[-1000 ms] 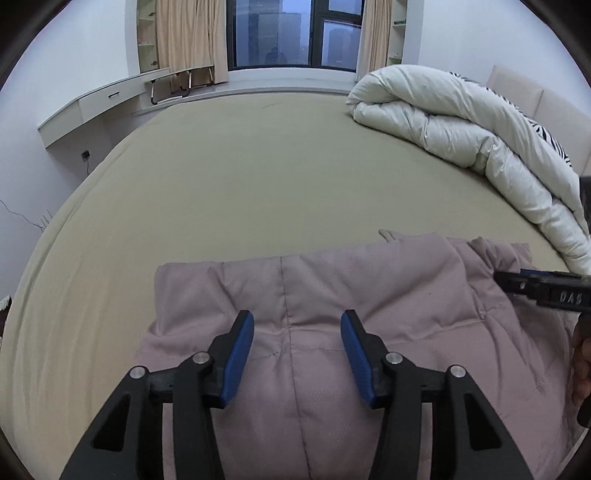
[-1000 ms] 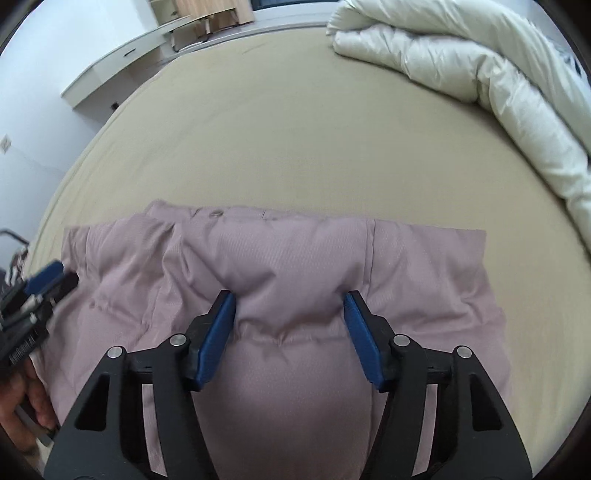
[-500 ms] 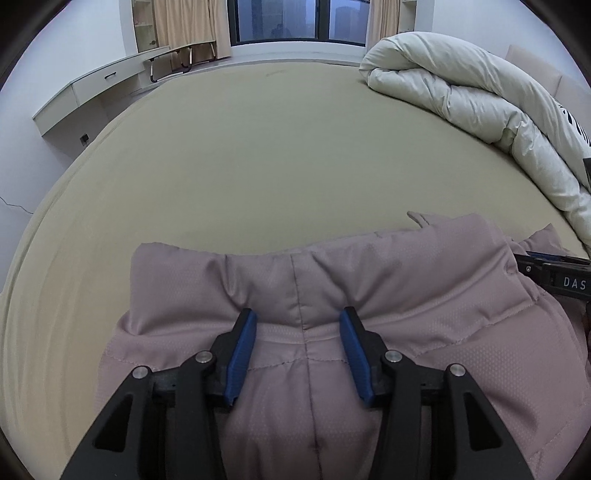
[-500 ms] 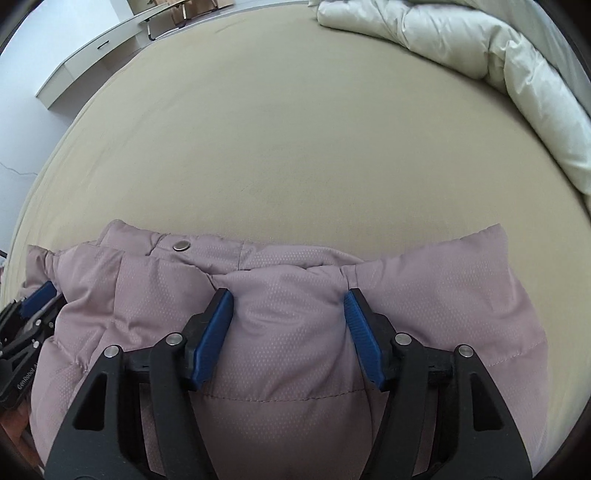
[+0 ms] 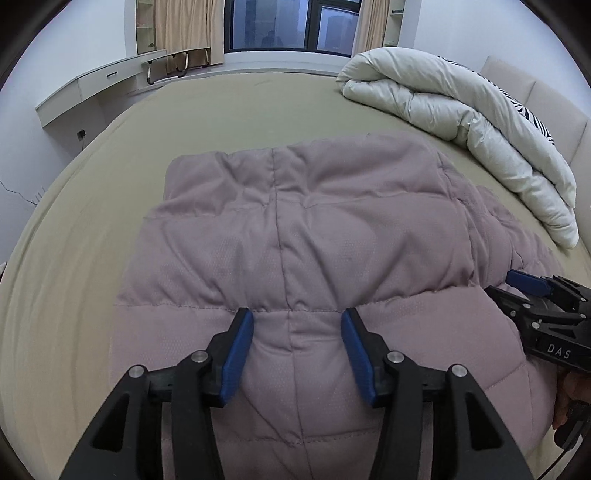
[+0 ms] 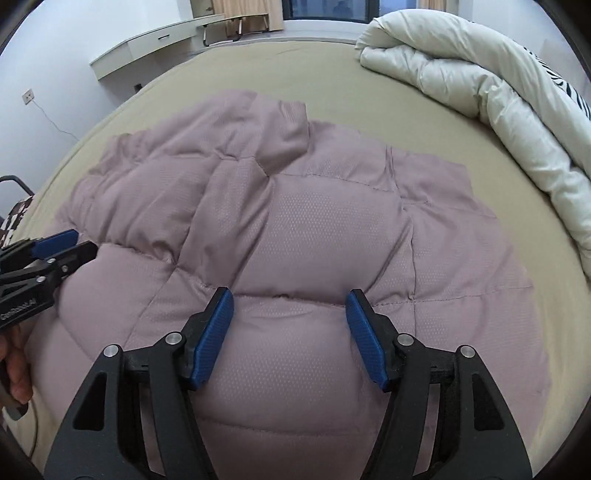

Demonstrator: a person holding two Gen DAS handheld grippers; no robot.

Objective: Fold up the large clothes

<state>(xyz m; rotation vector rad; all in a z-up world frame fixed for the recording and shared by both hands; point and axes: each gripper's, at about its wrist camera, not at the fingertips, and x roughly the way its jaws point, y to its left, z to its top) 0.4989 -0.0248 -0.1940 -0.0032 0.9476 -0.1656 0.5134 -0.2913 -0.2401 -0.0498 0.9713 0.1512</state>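
A mauve quilted puffer jacket (image 5: 306, 229) lies spread on the olive bed sheet (image 5: 229, 107); it also fills the right wrist view (image 6: 306, 229). My left gripper (image 5: 297, 317) is open, its blue pads over the near part of the jacket, holding nothing. My right gripper (image 6: 288, 299) is open over the jacket's near part, empty. The right gripper shows at the right edge of the left wrist view (image 5: 532, 291), and the left gripper at the left edge of the right wrist view (image 6: 55, 247). The jacket's collar end (image 6: 284, 129) lies far from me.
A rolled cream duvet (image 5: 461, 122) lies along the bed's right side, also seen in the right wrist view (image 6: 480, 77). A headboard (image 5: 535, 92) is behind it. A wall shelf (image 5: 96, 88) and a window (image 5: 280, 26) stand beyond the bed.
Both grippers have pulled back toward me and risen. The jacket's far half, bunched against the pads before, now lies spread out flat on the bed ahead.
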